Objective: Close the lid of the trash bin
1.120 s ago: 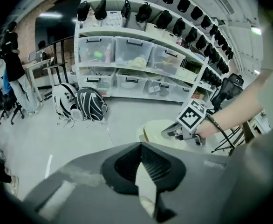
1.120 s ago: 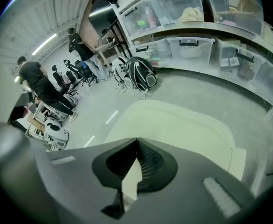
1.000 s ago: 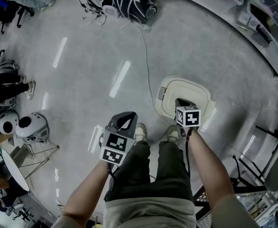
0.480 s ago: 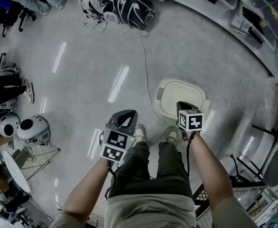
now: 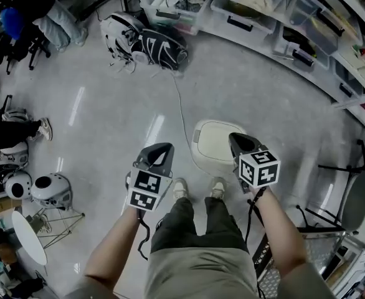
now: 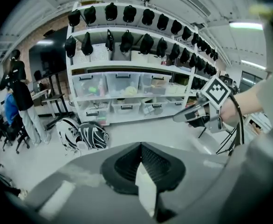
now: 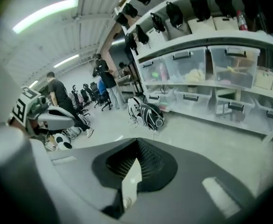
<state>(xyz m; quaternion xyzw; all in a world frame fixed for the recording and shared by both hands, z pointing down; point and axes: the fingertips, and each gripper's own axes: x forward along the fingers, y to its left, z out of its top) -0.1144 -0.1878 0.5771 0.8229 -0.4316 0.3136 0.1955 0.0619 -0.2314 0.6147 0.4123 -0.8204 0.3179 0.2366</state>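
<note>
1. Since the lid (image 5: 218, 139) lies flat and flush on the trash bin (image 5: 200, 162), which stands on the floor (image 5: 108, 92) just ahead of the person's shoes (image 5: 181, 187), the closing looks done, with nothing apparently left
2. Both the left tool (image 5: 159, 151) and the right tool (image 5: 237, 139) have their jaws pressed together on nothing, raised and aimed at the shelving, not at the bin
3. Pale smooth plastic forms the lid, a rounded rectangle with a raised inner panel; the floor is glossy grey, streaked with reflections
</note>
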